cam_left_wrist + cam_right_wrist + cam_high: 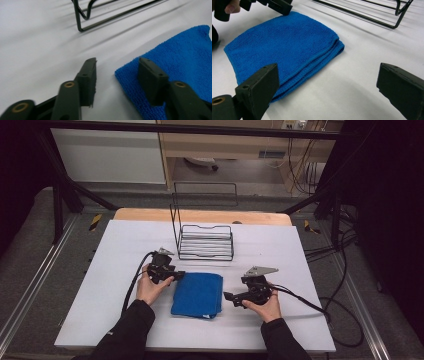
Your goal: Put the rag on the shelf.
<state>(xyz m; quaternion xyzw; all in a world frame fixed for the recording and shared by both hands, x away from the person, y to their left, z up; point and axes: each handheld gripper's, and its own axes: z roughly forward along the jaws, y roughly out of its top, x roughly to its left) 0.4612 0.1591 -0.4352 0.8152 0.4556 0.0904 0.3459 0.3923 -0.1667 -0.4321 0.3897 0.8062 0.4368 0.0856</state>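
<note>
A folded blue cloth [198, 294] lies flat on the white table [120, 250], in front of a black wire rack [206, 242]. My left gripper [179, 275] sits at the cloth's far left corner. In the left gripper view its jaws [117, 61] stand apart, one on the bare table and one over the cloth [180, 55], with the corner between them and not pressed. My right gripper [227, 296] rests just right of the cloth, pointing at it. Its jaws [328, 67] are wide apart, with the cloth's [284, 42] layered edge ahead and nothing between them.
The wire rack [387, 17] stands upright close behind the cloth, with its base wire [82, 22] just beyond the left gripper. Cables trail from both grippers over the table. Bare white surface lies to the left, right and front of the cloth.
</note>
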